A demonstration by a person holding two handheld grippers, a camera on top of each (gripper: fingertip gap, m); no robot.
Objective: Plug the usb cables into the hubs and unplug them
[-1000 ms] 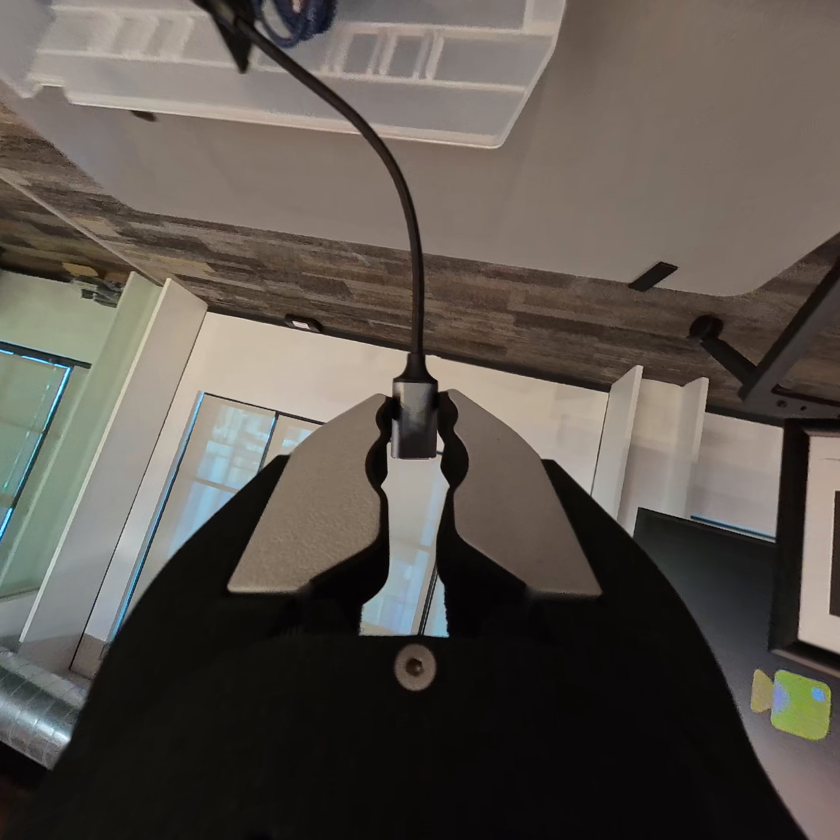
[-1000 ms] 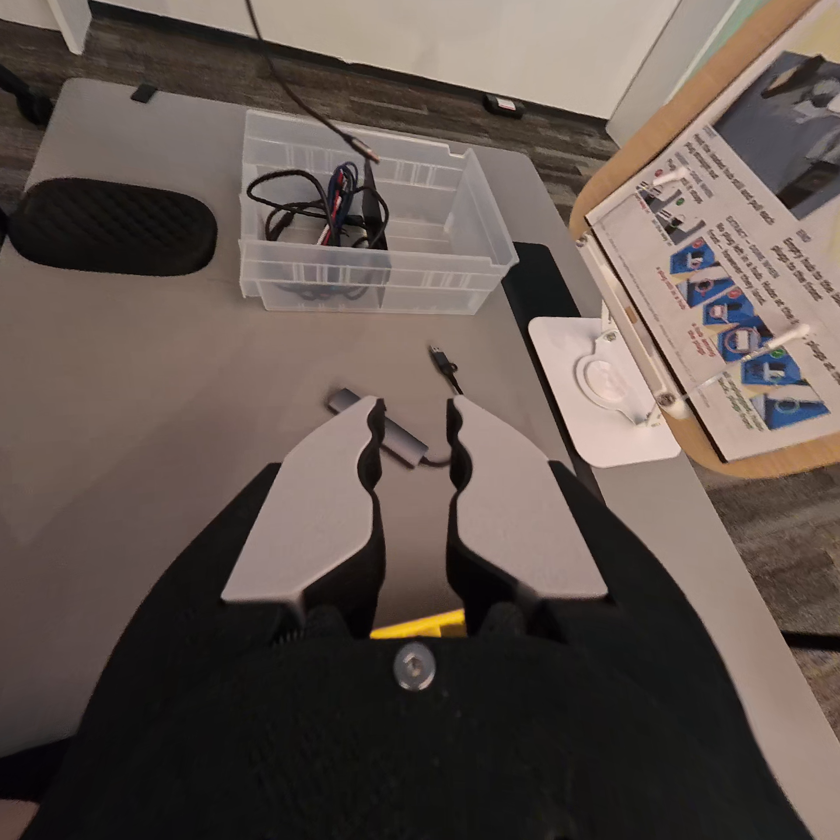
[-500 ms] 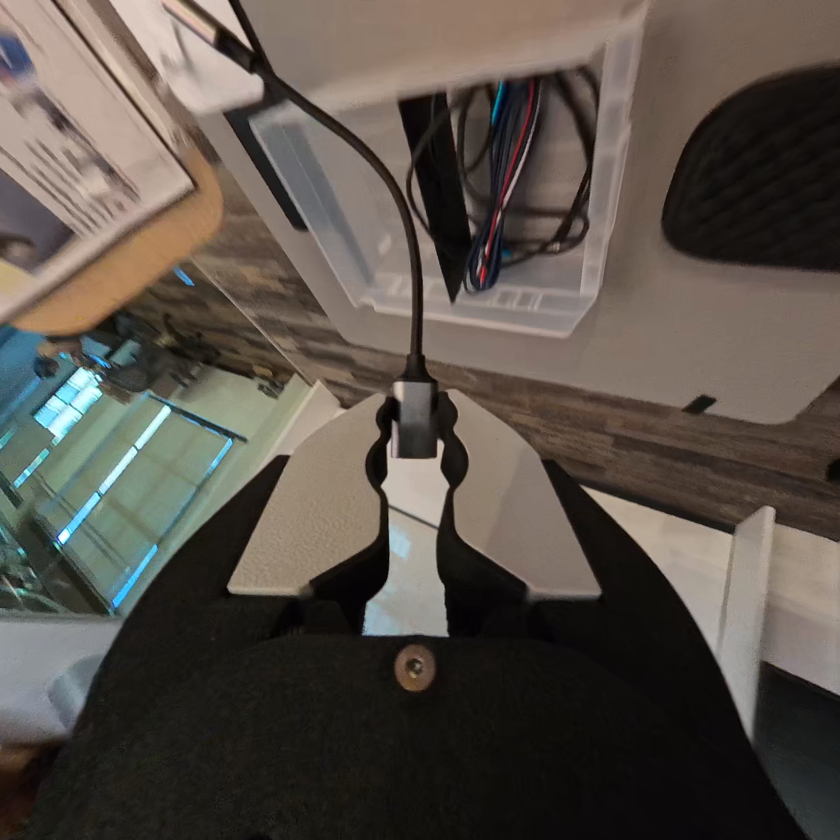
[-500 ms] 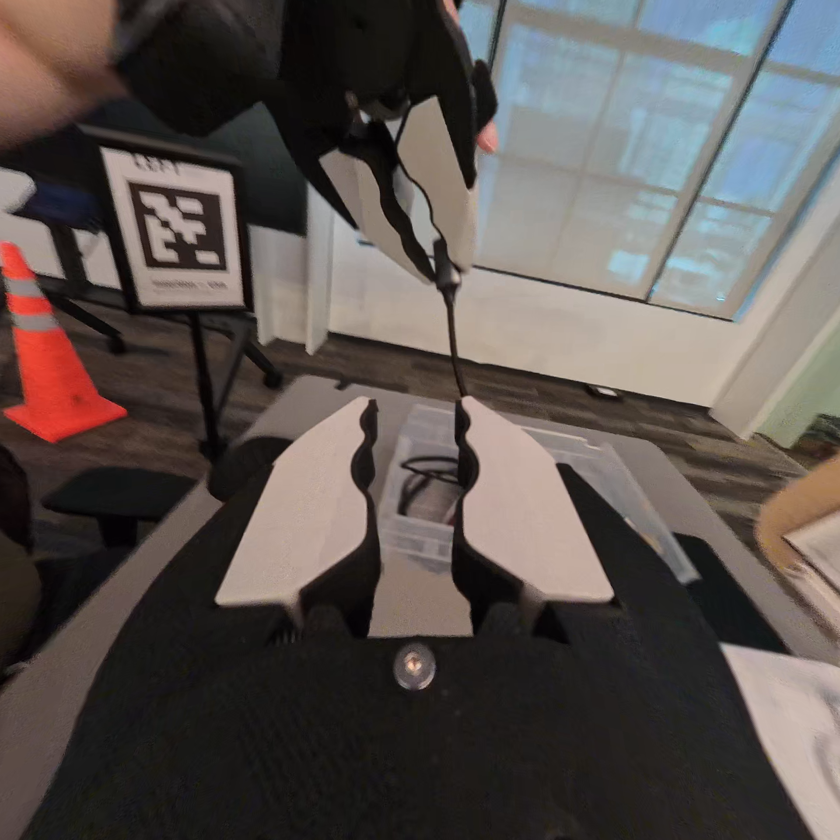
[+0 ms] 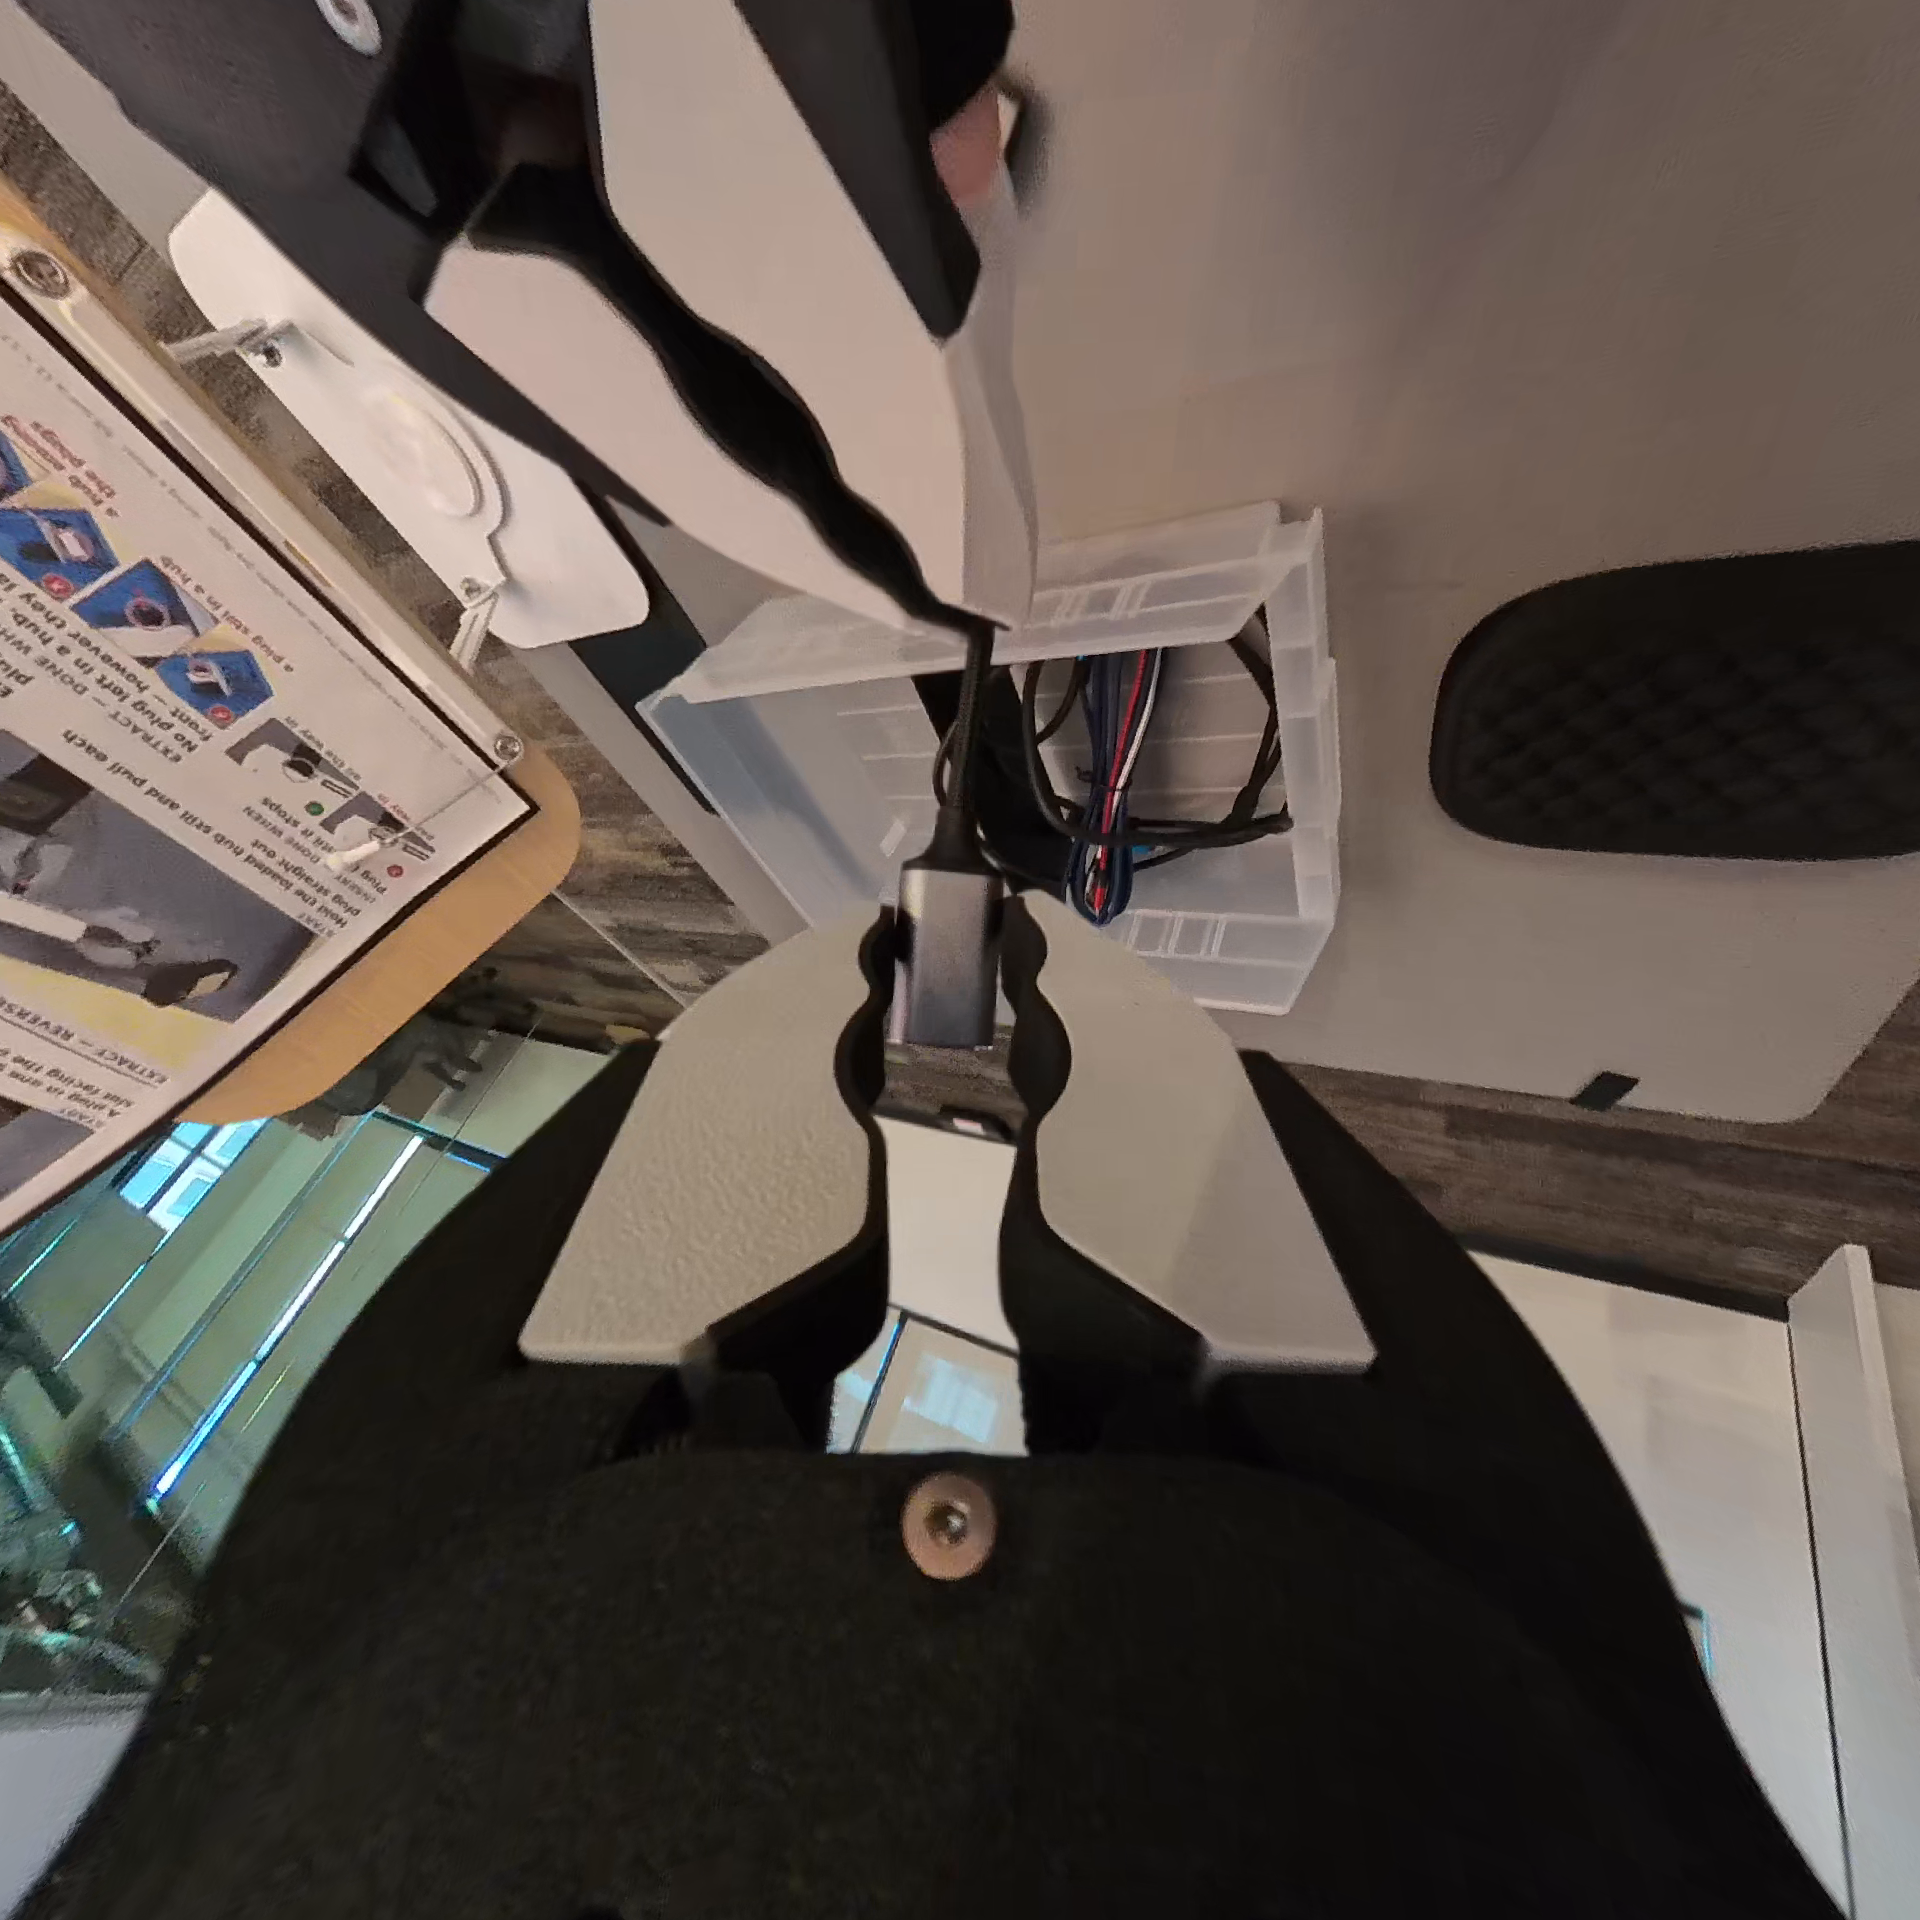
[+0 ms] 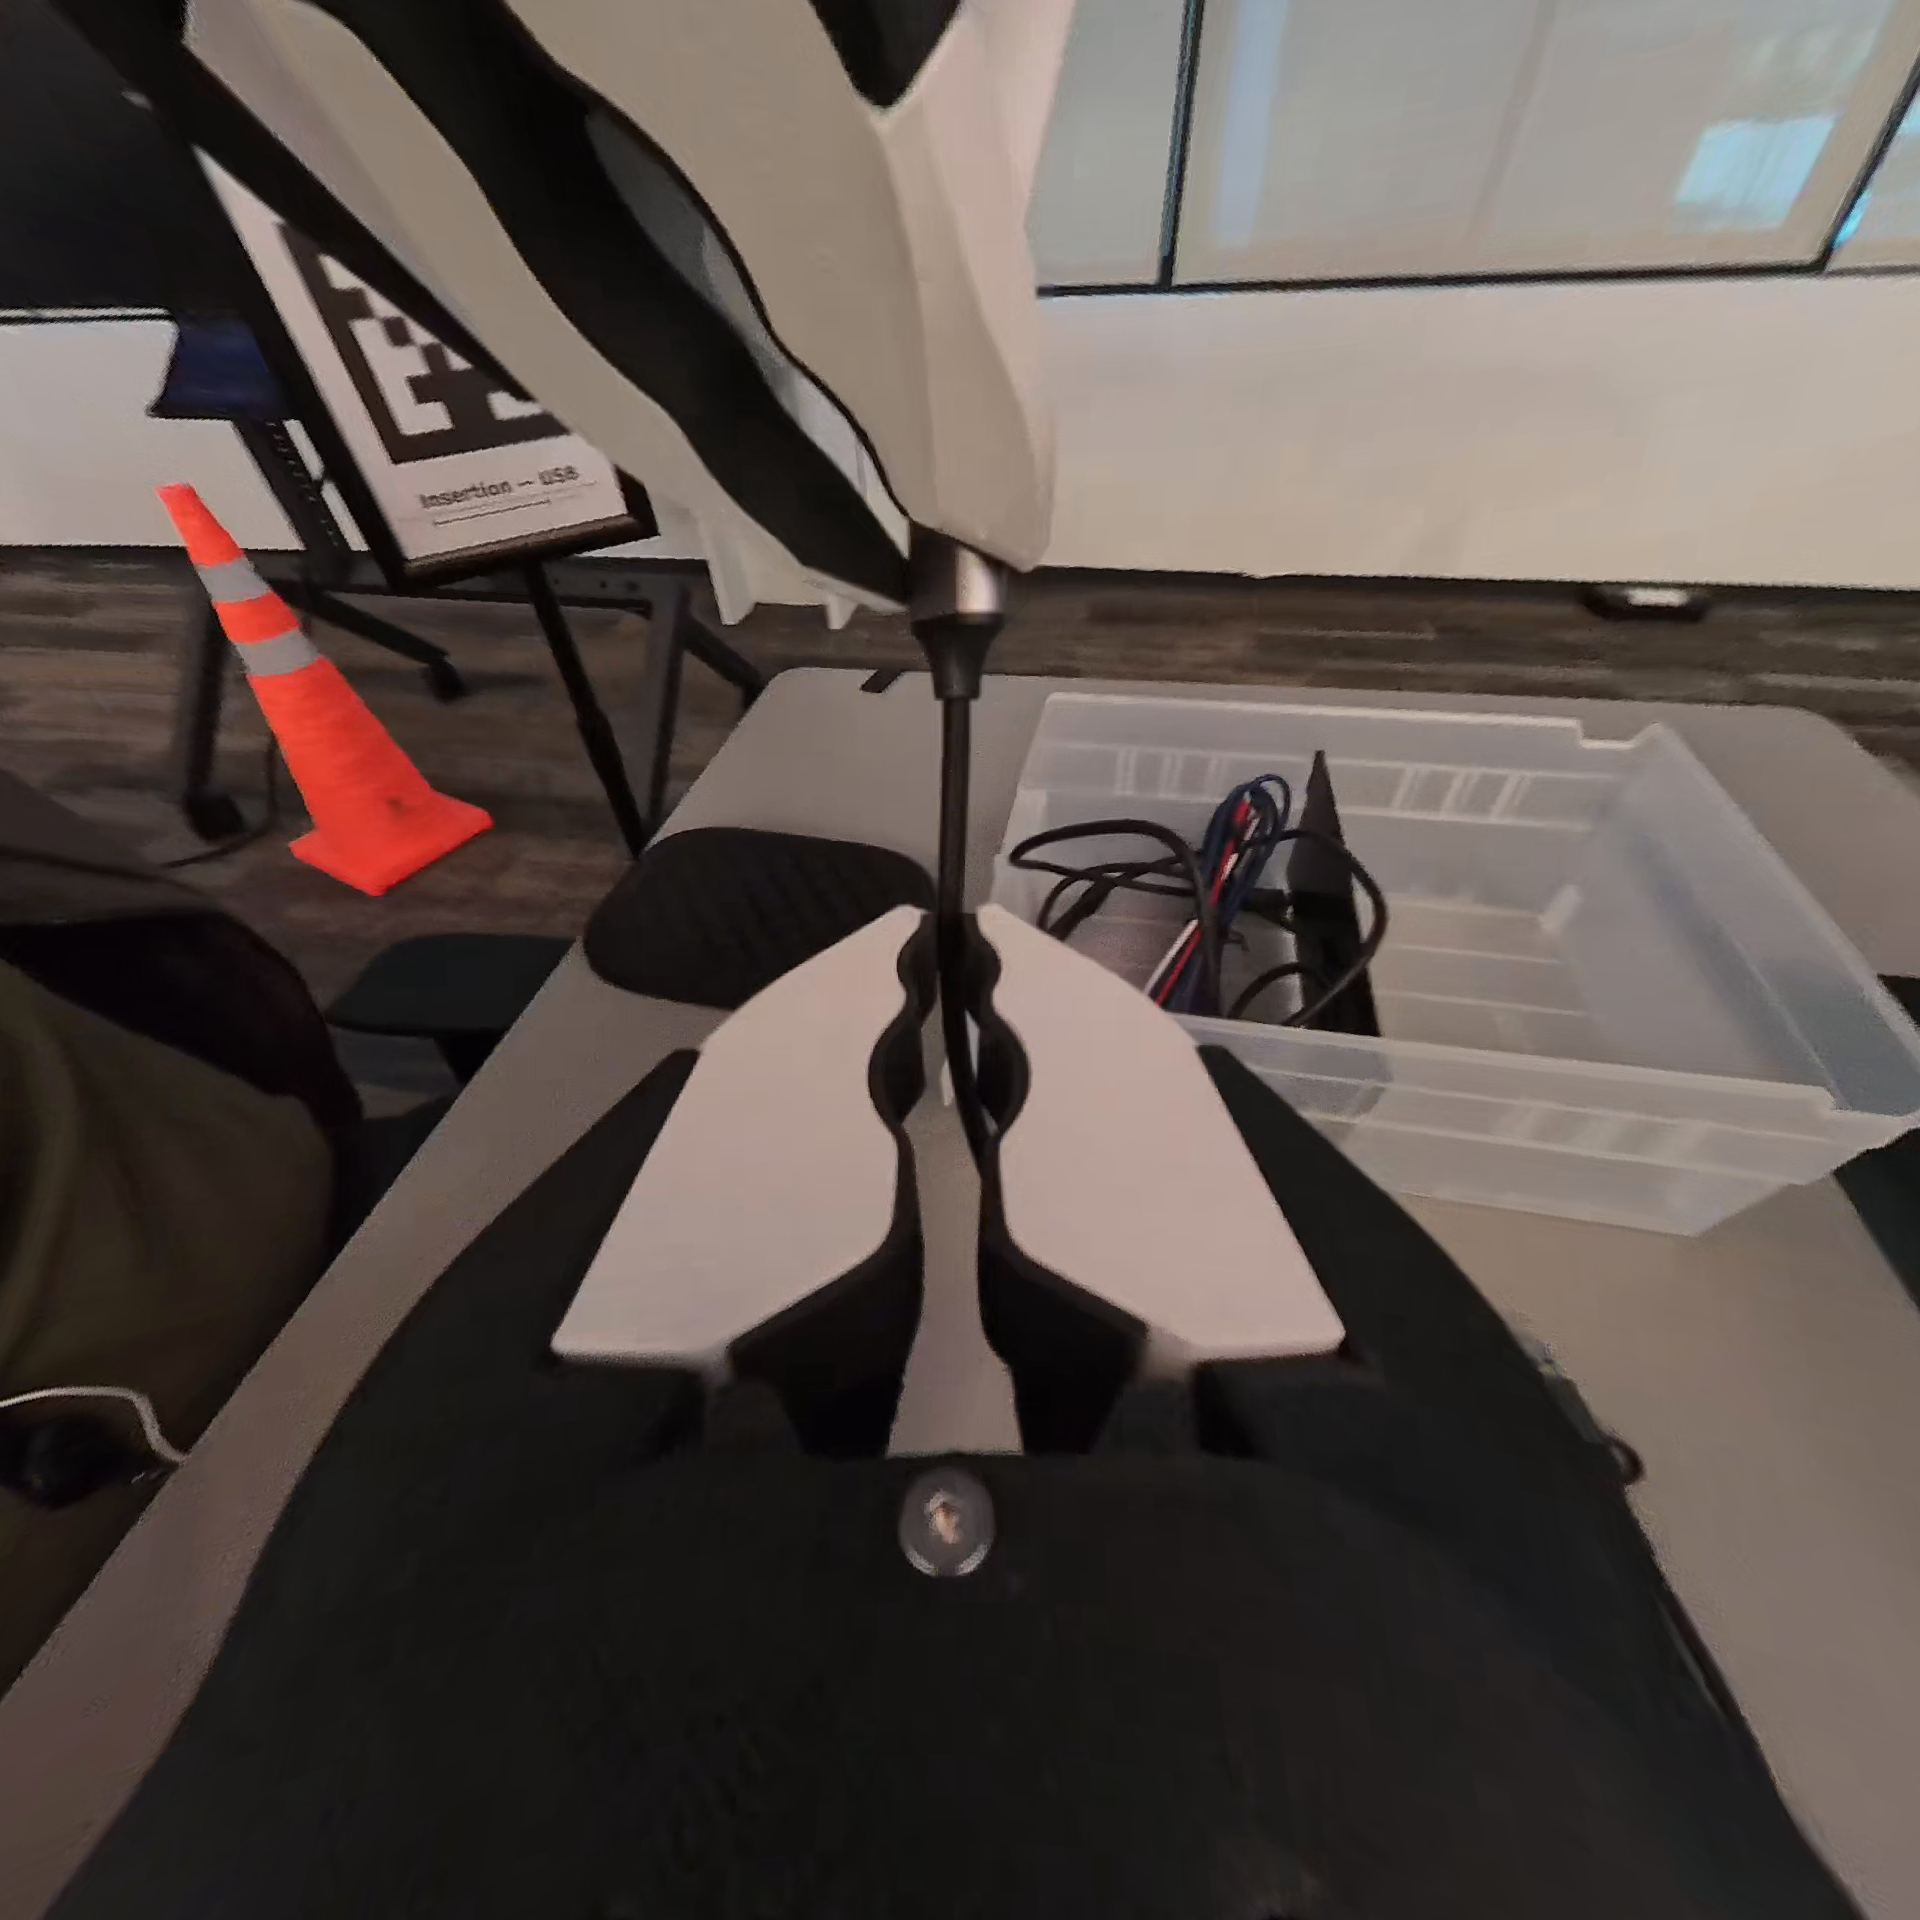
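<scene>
the left tool (image 5: pixel 943 940) pinched the rigid grey plug (image 5: pixel 940 961); the right tool (image 6: pixel 951 925) closed on its limp black cable (image 6: pixel 954 800), which looked light and better held by the plug.

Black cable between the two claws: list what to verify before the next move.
1. Left claw clamped on the grey metal connector housing: ok.
2. Right claw closed around the black cable: ok.
3. Cable runs straight between the claws, unsnagged: ok.
4. Cable's free plug end located: cannot tell, hidden behind the right claw.
5. Hub located: not ok, in neither view.
6. Clear plastic bin of spare cables apart from both claws: ok.
</scene>
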